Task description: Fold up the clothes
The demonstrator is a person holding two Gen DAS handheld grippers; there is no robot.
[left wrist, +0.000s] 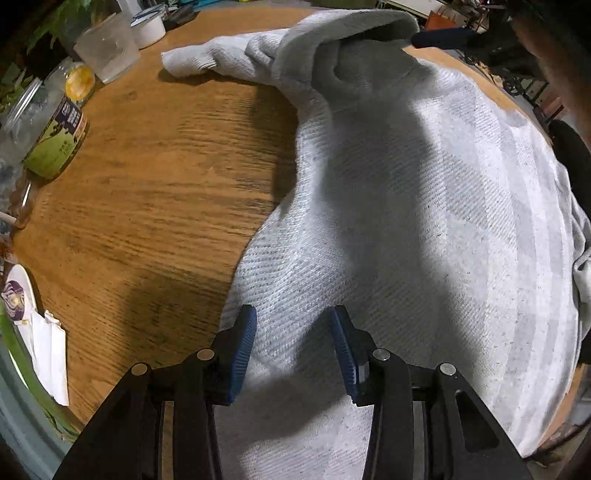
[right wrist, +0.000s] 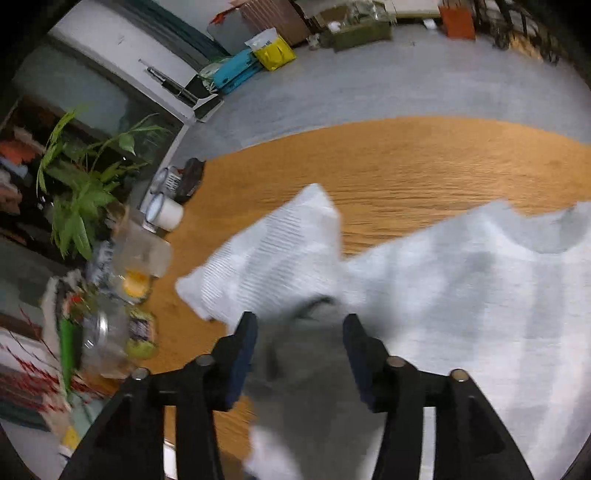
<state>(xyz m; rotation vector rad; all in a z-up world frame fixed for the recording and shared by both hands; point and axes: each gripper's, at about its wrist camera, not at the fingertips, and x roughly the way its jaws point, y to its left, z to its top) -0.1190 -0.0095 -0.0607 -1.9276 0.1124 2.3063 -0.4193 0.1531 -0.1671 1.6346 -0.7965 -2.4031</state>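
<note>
A pale grey knit sweatshirt [left wrist: 424, 206] lies spread over the right half of the round wooden table [left wrist: 155, 177]. One sleeve [left wrist: 207, 59] reaches out to the far left, and a fold of darker inner fabric [left wrist: 354, 40] is turned over at the far end. My left gripper [left wrist: 293, 332] is open, its blue pads [left wrist: 243, 350] hovering over the garment's near left edge. In the blurred right wrist view, the same sweatshirt [right wrist: 461, 280] and its sleeve [right wrist: 273, 254] lie below my right gripper [right wrist: 300, 320]. It is open, with grey cloth showing between its fingers.
Along the table's left edge stand a green-labelled jar [left wrist: 55, 136], a clear plastic cup [left wrist: 107, 48], a white tub [left wrist: 149, 26], a plate [left wrist: 18, 295] and folded paper [left wrist: 51, 354]. A leafy plant [right wrist: 77, 199] stands beside them. A person's arm [left wrist: 561, 55] is at the far right.
</note>
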